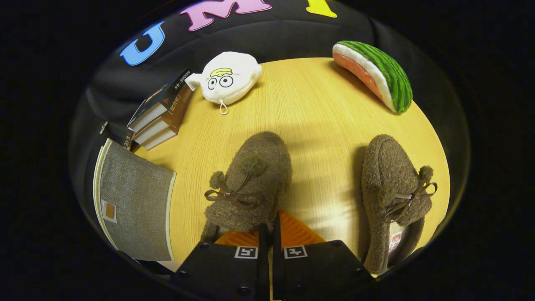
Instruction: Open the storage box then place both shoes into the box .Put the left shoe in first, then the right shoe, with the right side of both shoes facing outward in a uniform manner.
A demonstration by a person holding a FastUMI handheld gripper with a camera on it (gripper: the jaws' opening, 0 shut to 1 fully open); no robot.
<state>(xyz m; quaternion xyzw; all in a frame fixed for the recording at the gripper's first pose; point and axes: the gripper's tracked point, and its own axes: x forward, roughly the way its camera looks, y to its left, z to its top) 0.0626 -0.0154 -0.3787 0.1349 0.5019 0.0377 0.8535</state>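
1. Round pale-wood tabletop [317,104] under warm light, dark cloth booth wall behind.
2. Nearest: gripper [270,232] low over the near table edge, fingers brought nearly together, only a thin slit between them. Nothing seen pinched in that slit; cannot tell whether the tips touch the shoe just ahead.
3. Directly ahead of the fingertips: fuzzy brown slipper-style shoe with pompom bow [250,184], heel end toward the fingers, toe pointing away, resting on the table.
4. To the right of the fingers, well apart from the first: matching second fuzzy brown shoe [391,188], also flat on the table, opening at the near end.
5. To the left of the fingers: grey fabric storage box with cream edging [133,200]; broad grey panel faces the camera. Looks shut, though not certain from this angle.
6. Judgement on progress: early. Both shoes outside the box; opening likely still to do, then left shoe, then right.
7. Farther left: stack of books [161,115].
8. Far edge: white plush toy with a cartoon face [230,79], and a plush watermelon slice [376,75] far right.
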